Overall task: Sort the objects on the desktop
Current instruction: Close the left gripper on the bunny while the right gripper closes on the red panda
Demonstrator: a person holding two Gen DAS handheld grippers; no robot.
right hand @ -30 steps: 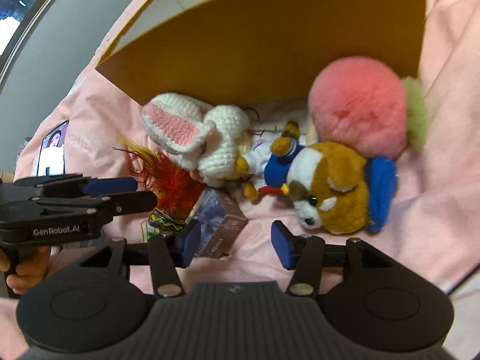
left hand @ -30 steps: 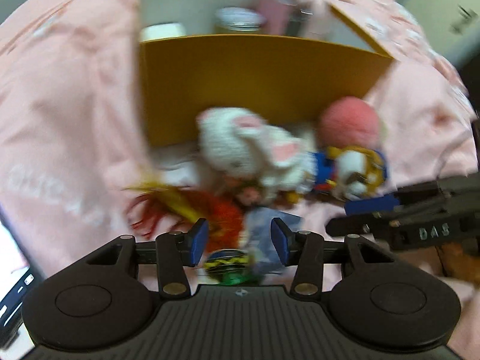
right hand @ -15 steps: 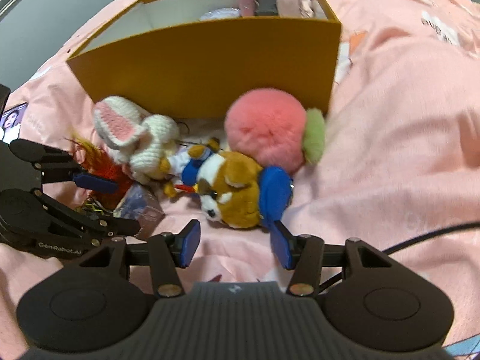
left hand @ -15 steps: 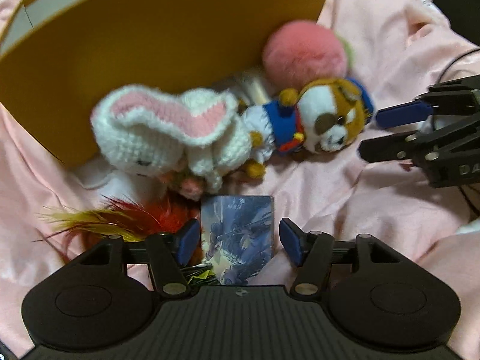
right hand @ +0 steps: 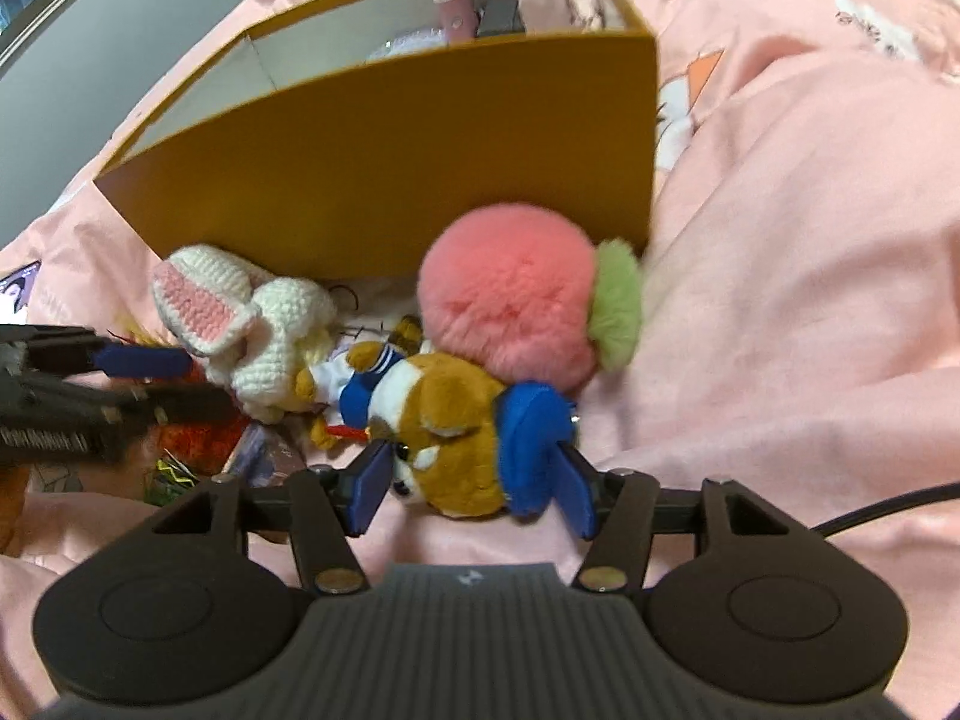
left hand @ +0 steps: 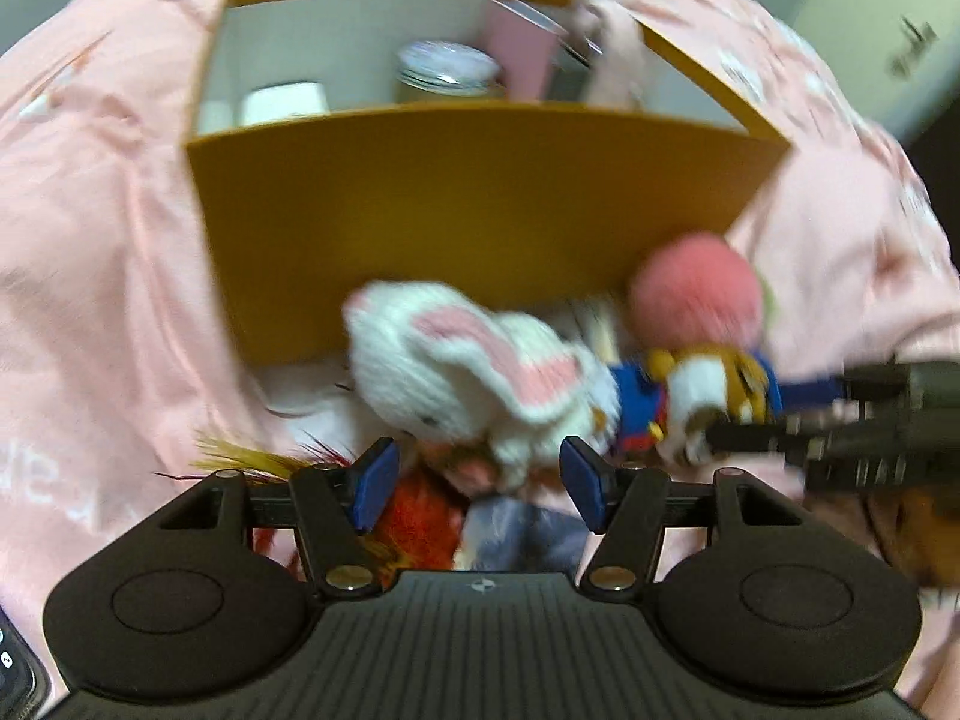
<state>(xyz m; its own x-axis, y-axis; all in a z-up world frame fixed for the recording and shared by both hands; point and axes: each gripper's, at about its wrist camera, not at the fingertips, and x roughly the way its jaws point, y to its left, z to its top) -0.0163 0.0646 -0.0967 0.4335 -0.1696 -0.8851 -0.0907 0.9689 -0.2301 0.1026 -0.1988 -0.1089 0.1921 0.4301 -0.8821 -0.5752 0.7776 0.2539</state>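
Left tongs (left hand: 477,474) released, jaws just widened, nothing gripped; red-orange feathers (left hand: 420,510) and a bluish card (left hand: 528,534) lie beneath them. Crochet rabbit (right hand: 252,324) next, against the yellow box (right hand: 420,180) on pink cloth (right hand: 810,300). Right tongs (right hand: 471,489) released, jaws just widened, straddling the brown plush dog (right hand: 450,438) without pressing it. Pink pompom (right hand: 510,312) touches the dog.

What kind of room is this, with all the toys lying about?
Probably a bedroom or some other home room, though little of it shows. Soft toys such as a crocheted rabbit and a pink pompom lie on a rumpled pink printed sheet beside a yellow storage box.
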